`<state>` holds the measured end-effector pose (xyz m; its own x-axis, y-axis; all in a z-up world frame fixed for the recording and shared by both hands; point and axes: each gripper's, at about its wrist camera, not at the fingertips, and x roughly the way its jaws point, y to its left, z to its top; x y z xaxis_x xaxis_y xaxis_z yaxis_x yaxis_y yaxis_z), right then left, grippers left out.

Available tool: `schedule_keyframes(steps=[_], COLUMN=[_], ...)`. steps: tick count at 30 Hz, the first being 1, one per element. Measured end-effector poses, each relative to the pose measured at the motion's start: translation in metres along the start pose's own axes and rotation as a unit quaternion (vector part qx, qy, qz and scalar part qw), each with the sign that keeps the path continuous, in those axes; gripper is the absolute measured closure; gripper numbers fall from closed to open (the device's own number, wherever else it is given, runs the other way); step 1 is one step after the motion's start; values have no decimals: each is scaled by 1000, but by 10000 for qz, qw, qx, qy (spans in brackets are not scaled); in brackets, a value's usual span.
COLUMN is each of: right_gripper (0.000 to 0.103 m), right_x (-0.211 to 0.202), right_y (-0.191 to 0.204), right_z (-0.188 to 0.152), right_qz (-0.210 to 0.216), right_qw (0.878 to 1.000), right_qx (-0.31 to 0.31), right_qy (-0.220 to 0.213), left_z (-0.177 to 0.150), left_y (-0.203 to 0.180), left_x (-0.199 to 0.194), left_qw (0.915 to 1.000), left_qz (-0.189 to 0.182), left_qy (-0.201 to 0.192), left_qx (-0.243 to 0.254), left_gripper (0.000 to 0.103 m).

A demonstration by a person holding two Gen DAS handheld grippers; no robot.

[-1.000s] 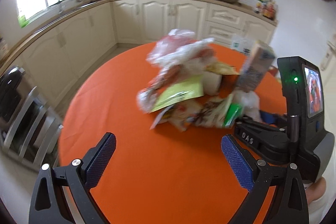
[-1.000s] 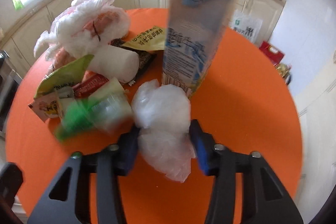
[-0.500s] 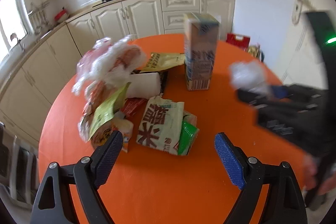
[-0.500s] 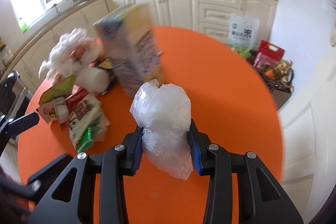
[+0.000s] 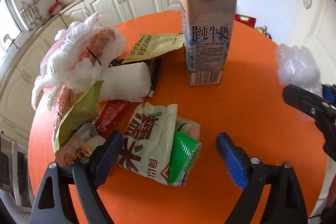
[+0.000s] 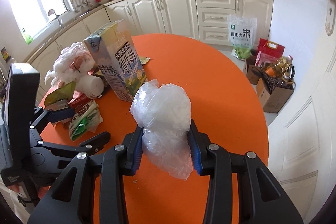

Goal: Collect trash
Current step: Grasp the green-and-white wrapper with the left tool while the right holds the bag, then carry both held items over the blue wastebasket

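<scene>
Since the earlier frame, the left gripper has been brought over the snack wrapper, lower centre; jaws wide, empty. Light, crinkly: pinch mid-body. A plastic bag is clamped in the right gripper.

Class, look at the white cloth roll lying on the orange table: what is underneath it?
Under the roll a dark packet sticks out at its far end, and a red wrapper at its near side. How far either runs beneath is covered.
</scene>
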<state>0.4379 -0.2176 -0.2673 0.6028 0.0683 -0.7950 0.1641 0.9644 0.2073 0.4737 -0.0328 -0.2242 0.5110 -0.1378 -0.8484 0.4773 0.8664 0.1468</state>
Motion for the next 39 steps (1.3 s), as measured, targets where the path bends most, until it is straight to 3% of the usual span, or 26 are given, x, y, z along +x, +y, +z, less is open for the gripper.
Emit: schedule_keyframes(steps=[2, 3, 4, 5, 10, 21, 26, 31, 39], right_gripper=[64, 64, 64, 64, 64, 64, 64, 64, 64], right_x=[1, 1, 2, 2, 1, -22, -37, -60, -125], right_y=[-3, -4, -3, -5, -3, 14, 21, 30, 34], right_z=[-1, -1, 0, -1, -3, -8, -13, -22, -38], right_qz=[-6, -4, -11, -30, -45, -144, -163, -146, -233], right_qw=[10000, 9999, 9999, 9999, 9998, 9998, 9998, 9997, 9983], right_qx=[74, 92, 86, 79, 81, -95, -96, -193, -247], right_qy=[61, 77, 88, 96, 161, 86, 84, -34, -482], left_z=[1, 0, -2, -2, -3, -17, -35, -57, -83], left_y=[-1, -2, -4, -6, -13, 2, 1, 7, -4], left_x=[3, 1, -5, -5, -12, -28, -70, -118, -168], left_qw=[10000, 9998, 9993, 9994, 9983, 9968, 9949, 9896, 9875], left_qz=[21, 126, 311, 268, 344, -73, -184, -603, -418], left_qy=[-50, -116, -200, -202, -462, -609, -702, -829, -1134], left_qx=[-14, -24, -15, -7, 34, -513, -698, -1007, -1009], left_gripper=[22, 38, 47, 55, 75, 81, 84, 84, 84])
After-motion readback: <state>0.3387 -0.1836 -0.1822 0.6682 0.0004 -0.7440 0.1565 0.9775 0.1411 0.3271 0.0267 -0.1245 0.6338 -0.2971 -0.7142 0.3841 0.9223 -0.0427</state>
